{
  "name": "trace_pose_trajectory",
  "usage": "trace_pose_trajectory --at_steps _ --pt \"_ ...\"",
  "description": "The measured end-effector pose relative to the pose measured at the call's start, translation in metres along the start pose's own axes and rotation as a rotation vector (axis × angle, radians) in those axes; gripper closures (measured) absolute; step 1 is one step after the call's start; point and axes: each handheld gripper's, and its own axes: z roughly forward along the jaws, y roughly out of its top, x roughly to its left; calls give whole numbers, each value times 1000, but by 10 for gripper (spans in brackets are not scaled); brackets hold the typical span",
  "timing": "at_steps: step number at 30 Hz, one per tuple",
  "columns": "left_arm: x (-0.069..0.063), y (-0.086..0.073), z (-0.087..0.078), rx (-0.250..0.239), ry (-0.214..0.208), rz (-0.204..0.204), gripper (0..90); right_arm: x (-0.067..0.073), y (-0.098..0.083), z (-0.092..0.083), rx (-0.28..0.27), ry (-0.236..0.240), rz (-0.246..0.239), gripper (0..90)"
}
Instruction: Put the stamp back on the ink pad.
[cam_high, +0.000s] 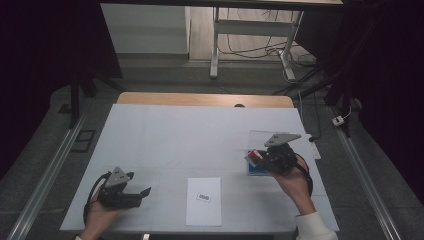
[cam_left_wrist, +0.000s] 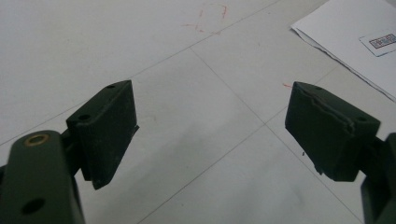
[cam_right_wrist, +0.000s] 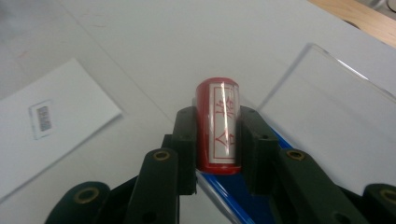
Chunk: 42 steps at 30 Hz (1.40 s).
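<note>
The right gripper is clamped on a red cylindrical stamp; both pads press its sides, and its white face with red characters is turned up toward the camera. In the high view this gripper sits at the right side of the table, above a blue tray and beside a clear plastic lid. The right gripper view shows the blue tray directly beneath the jaws and the clear plastic lid lying flat just to the right.

The left gripper stands with jaws wide apart and nothing between them, above bare table surface. In the high view it rests near the table's front left, well apart from the stamp.

A white paper sheet bearing a small printed label lies between the two grippers near the front edge. Nothing stands between the stamp and the sheet.

The characters on the stamp are legible in the right gripper view; in the high view the stamp is a small red patch.
</note>
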Motion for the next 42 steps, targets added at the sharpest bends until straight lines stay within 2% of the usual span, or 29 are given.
trace_pose_trajectory --at_steps 3,9,15,21,31,36,38,42 --pt "0 0 0 1 1 0 172 -9 -5 -4 3 -28 26 695" --pt "-1 -1 -1 2 2 0 172 -23 -12 -10 21 -87 41 695" --pt "0 -2 -1 5 4 -1 172 -34 -20 -7 96 -129 40 695" --pt "0 -2 0 6 3 -1 172 -40 -26 4 153 -137 37 695" --pt "0 -3 -1 5 0 -2 172 -40 -31 28 214 -139 26 695" --pt "0 -4 -2 6 3 -5 172 -41 -31 29 203 -137 27 685" --pt "0 -4 -2 5 4 -4 172 -41 -31 29 185 -133 29 626" --pt "0 -4 -1 7 6 -6 172 -42 -31 23 110 -140 64 413"
